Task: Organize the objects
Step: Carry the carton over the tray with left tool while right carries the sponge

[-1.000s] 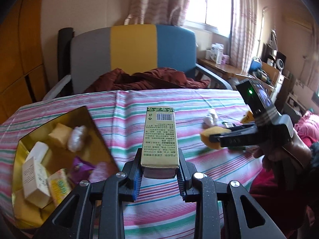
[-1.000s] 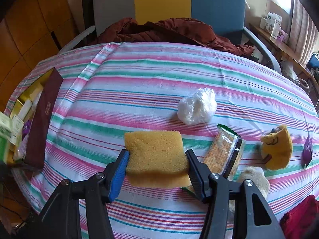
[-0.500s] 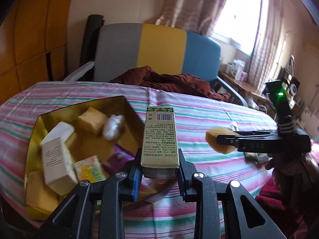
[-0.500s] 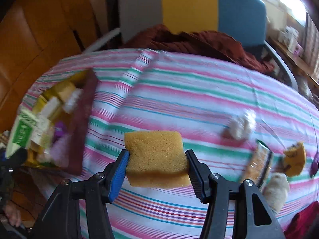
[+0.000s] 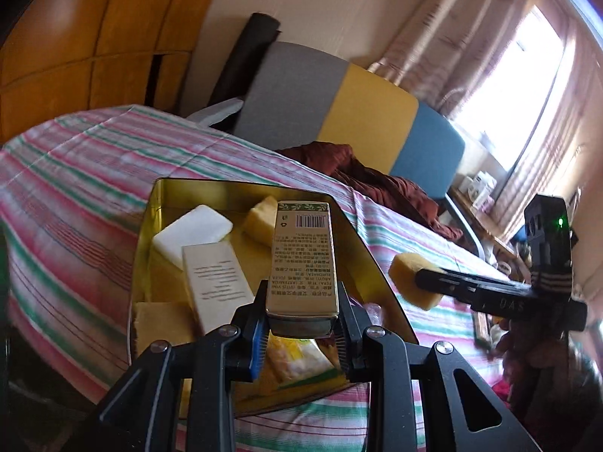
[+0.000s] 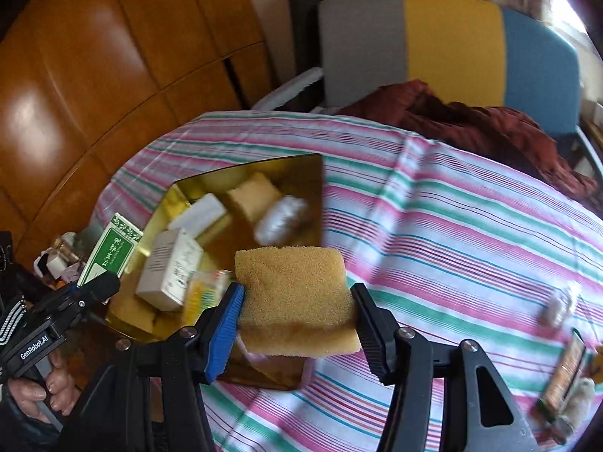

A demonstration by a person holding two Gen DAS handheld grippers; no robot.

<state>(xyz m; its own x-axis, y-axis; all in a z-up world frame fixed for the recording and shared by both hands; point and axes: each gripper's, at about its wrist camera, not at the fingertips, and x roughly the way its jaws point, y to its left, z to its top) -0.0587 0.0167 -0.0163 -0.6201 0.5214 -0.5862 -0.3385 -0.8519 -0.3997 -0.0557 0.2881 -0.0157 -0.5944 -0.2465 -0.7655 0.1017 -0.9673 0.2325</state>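
Note:
My left gripper (image 5: 301,301) is shut on a small gold-green carton (image 5: 301,248) with a barcode, held above the open gold tin (image 5: 181,188). The tin holds a white bar (image 5: 192,233), a white carton (image 5: 218,278), a yellow sponge piece (image 5: 260,218) and a yellow packet (image 5: 297,361). My right gripper (image 6: 297,301) is shut on a yellow sponge (image 6: 294,293), which hangs over the near right corner of the tin (image 6: 286,173). In the right wrist view the left gripper (image 6: 101,282) and its green carton (image 6: 113,248) sit at the tin's left side.
The round table wears a pink, green and white striped cloth (image 6: 452,226). A white wrapped lump (image 6: 557,305) and a snack packet (image 6: 565,373) lie at its right. Behind stand a grey, yellow and blue chair (image 6: 433,37) with a maroon cloth (image 6: 471,120), and wooden panels (image 6: 94,56).
Both grippers have carried their loads leftward across the table to the gold tin. The carton now hangs over the tin and the sponge over its corner. Both views have rolled.

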